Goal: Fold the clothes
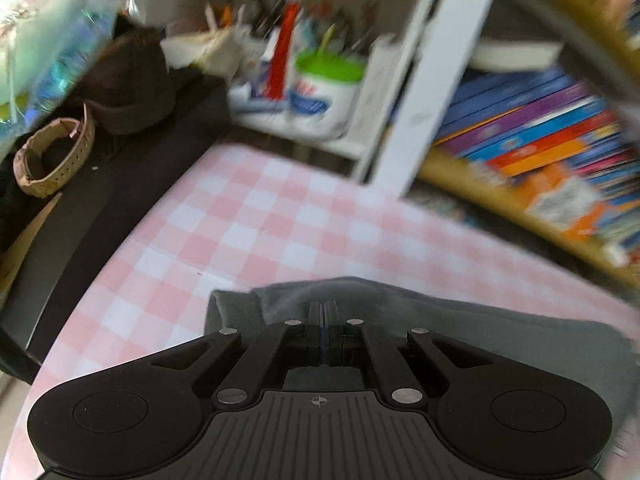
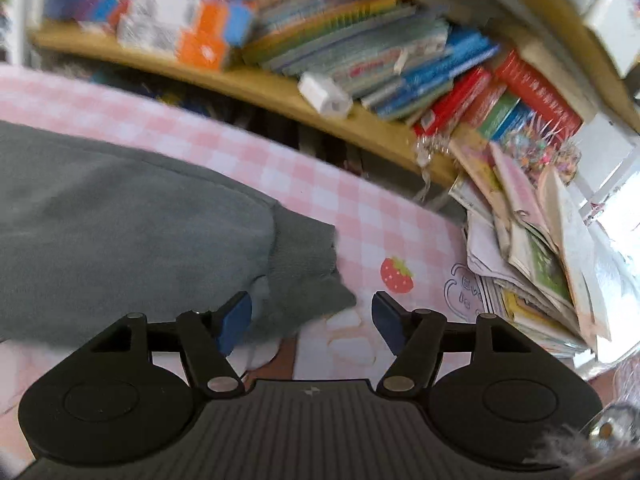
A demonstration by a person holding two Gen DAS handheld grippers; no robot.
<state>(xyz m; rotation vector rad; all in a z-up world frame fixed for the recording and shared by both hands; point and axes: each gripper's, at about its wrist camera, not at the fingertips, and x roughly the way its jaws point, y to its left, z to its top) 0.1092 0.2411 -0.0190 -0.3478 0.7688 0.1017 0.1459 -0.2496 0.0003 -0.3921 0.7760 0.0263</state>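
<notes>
A grey garment (image 2: 120, 232) lies on a pink-and-white checked table cover (image 2: 360, 208). In the left wrist view the garment (image 1: 500, 332) spreads to the right, and my left gripper (image 1: 325, 312) is shut on its folded edge. In the right wrist view my right gripper (image 2: 312, 320) is open, its blue pads (image 2: 236, 320) on either side of the garment's ribbed cuff end (image 2: 308, 276). Both views are blurred.
A wooden shelf (image 2: 256, 84) packed with books runs behind the table. A pile of loose papers and booklets (image 2: 532, 248) lies at the table's right end. At the left stand a white post (image 1: 432, 80), pen pots (image 1: 324, 88) and a dark ledge (image 1: 120, 184) holding a strap.
</notes>
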